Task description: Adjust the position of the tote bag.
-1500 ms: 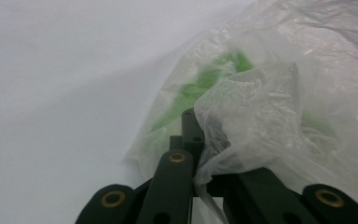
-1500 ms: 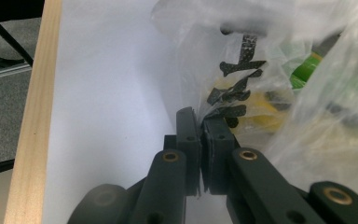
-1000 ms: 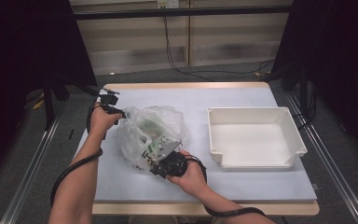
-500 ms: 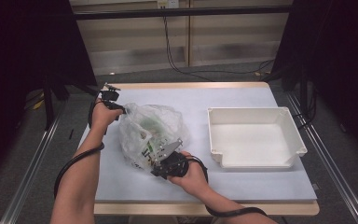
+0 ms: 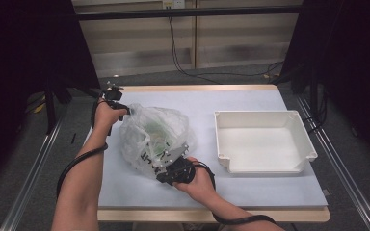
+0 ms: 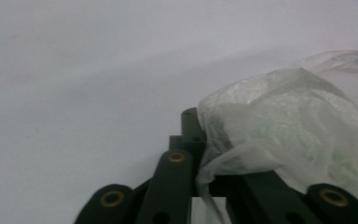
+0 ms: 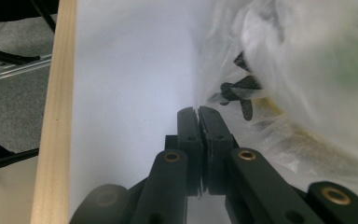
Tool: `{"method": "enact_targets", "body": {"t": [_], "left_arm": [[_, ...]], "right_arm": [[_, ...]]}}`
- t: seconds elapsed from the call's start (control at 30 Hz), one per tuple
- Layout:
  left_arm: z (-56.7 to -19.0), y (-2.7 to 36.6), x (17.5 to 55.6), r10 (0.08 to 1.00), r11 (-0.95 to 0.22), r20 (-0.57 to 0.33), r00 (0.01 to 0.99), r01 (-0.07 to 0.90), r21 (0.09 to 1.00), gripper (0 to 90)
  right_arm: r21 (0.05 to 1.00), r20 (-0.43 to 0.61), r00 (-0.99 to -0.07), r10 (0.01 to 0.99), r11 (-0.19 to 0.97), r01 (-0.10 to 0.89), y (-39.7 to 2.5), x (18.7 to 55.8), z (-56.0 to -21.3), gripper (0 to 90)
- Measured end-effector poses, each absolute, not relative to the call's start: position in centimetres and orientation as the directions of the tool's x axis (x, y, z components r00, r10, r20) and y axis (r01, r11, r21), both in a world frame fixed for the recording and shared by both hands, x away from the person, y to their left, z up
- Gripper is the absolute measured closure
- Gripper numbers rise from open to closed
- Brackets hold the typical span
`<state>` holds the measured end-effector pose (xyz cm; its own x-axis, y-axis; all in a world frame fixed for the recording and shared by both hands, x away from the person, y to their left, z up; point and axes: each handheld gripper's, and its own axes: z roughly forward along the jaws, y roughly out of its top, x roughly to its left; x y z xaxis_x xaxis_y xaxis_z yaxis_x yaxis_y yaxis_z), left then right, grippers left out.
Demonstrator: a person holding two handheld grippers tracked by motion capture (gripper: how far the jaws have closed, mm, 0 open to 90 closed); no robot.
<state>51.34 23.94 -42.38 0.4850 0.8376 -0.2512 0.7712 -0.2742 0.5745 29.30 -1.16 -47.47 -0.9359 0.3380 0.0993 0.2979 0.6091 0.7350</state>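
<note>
Currently the crinkled translucent plastic bag [image 5: 155,137] sits on the pale blue table [image 5: 250,192], its far corner pinched in the left gripper [image 5: 123,110] and its near edge clamped in the right gripper [image 5: 166,169], beside a white rectangular tray [image 5: 262,143].

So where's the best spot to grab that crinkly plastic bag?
Best guess: the loose bunched film at the plastic bag edges, coming in low from the sides. The middle bulges with its contents, but the edges fold flat. The left gripper already pinches a fold at the far-left edge; the right gripper sits shut at the near edge.
</note>
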Motion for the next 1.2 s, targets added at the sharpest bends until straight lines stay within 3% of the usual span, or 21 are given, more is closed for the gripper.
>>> {"method": "enact_targets", "body": {"t": [0.07,0.27,0.37,0.57,0.7,0.83,0.87,1.03,1.1,1.2], "left_arm": [[-41.9,24.1,50.6,0.835,-0.257,-0.259,0.485,0.761,0.596,73.4],[-40.4,24.8,48.6,0.832,-0.26,-0.255,0.493,0.752,0.606,58.4],[-40.1,25.1,47.9,0.835,-0.271,-0.244,0.493,0.754,0.599,41.0],[-39.6,25.8,46.3,0.834,-0.262,-0.245,0.495,0.745,0.613,27.9],[-39.9,26.0,45.6,0.834,-0.257,-0.248,0.493,0.746,0.614,29.4],[-40.4,25.9,45.1,0.829,-0.266,-0.249,0.501,0.745,0.612,34.5],[-40.5,25.9,45.1,0.824,-0.274,-0.253,0.507,0.747,0.606,40.1],[-41.3,25.6,45.0,0.821,-0.288,-0.255,0.511,0.756,0.588,43.4],[-41.5,25.7,45.1,0.815,-0.314,-0.241,0.527,0.751,0.58,47.1],[-41.9,25.8,45.1,0.815,-0.315,-0.241,0.527,0.752,0.578,50.7]], "right_arm": [[0.739,0.093,-0.938,0.335,0.608,0.291,-1.1,29.3,-47.6,87.7],[0.743,0.108,-0.935,0.337,0.597,0.302,-1.3,29.4,-47.5,90.0],[0.746,0.11,-0.926,0.362,0.585,0.317,-1.5,29.5,-47.3,90.0],[0.755,0.09,-0.92,0.381,0.576,0.313,-2.0,29.6,-46.4,86.8],[0.764,0.084,-0.909,0.408,0.56,0.322,-2.1,29.5,-45.7,77.3],[0.771,0.08,-0.904,0.419,0.549,0.323,-1.9,29.5,-45.2,66.1],[0.775,0.083,-0.903,0.422,0.542,0.325,-1.7,29.5,-45.1,62.2],[0.782,0.044,-0.892,0.45,0.541,0.311,-1.4,29.9,-44.8,49.9],[0.781,0.038,-0.886,0.461,0.54,0.315,-1.4,30.2,-44.7,41.2],[0.789,0.043,-0.879,0.476,0.523,0.322,-1.5,30.5,-44.3,39.0]]}}
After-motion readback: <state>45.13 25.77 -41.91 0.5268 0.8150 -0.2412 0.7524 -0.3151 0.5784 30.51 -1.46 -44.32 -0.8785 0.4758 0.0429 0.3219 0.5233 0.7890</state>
